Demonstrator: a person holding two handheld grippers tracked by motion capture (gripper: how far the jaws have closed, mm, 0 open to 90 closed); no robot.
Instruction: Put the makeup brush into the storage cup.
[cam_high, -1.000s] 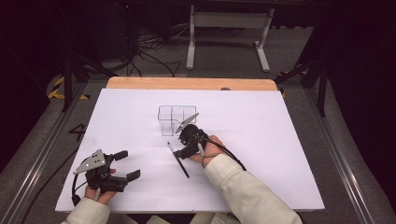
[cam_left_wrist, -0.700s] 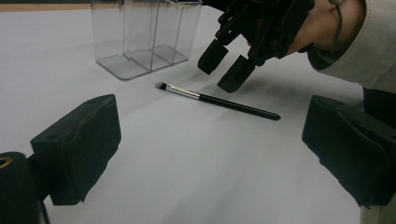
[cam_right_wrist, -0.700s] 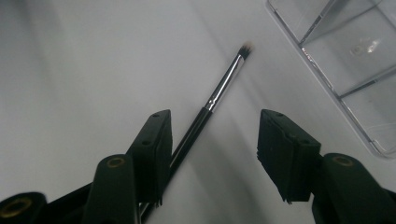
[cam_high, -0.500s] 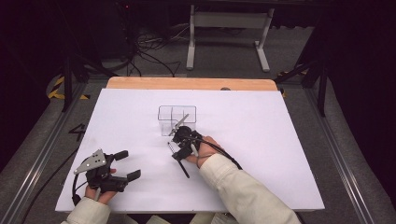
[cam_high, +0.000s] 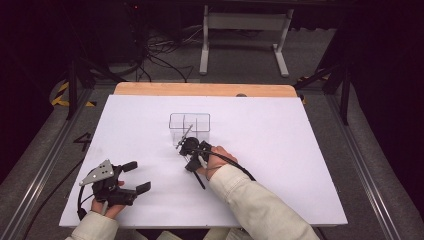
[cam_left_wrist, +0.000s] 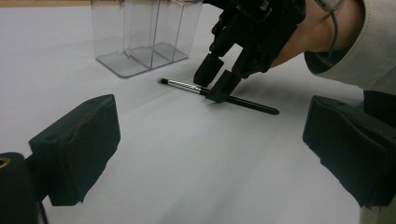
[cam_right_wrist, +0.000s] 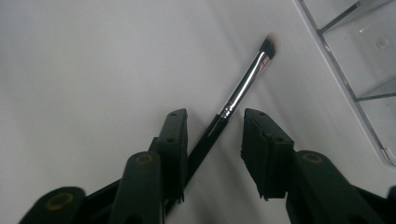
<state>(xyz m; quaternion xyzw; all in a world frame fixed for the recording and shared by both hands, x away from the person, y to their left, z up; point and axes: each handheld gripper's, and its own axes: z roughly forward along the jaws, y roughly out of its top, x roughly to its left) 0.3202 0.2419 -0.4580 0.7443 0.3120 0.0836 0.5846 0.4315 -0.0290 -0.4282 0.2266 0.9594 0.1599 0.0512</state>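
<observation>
**Right hand-held gripper straddles a makeup brush on the desk**

The right hand-held gripper is tipped down onto the white desk, its two black jaws set either side of a thin makeup brush. In the right gripper view the brush's black handle runs along the inner face of the left jaw, apparently touching it, while the other jaw stands clear of it with a gap of white desk between. The jaws have just been closing, with the brush between them, but they are still apart and do not clamp it.

The brush lies flat on the desk, its silver ferrule and dark bristle tip pointing toward a clear plastic organizer with several compartments, which stands just beyond the tip. In the left gripper view the jaw tips meet the brush about midway along it, where the ferrule joins the handle.

The left hand-held gripper rests near the desk's near left edge, well apart from the brush. Its jaws stand wide apart with only bare desk between them.
</observation>
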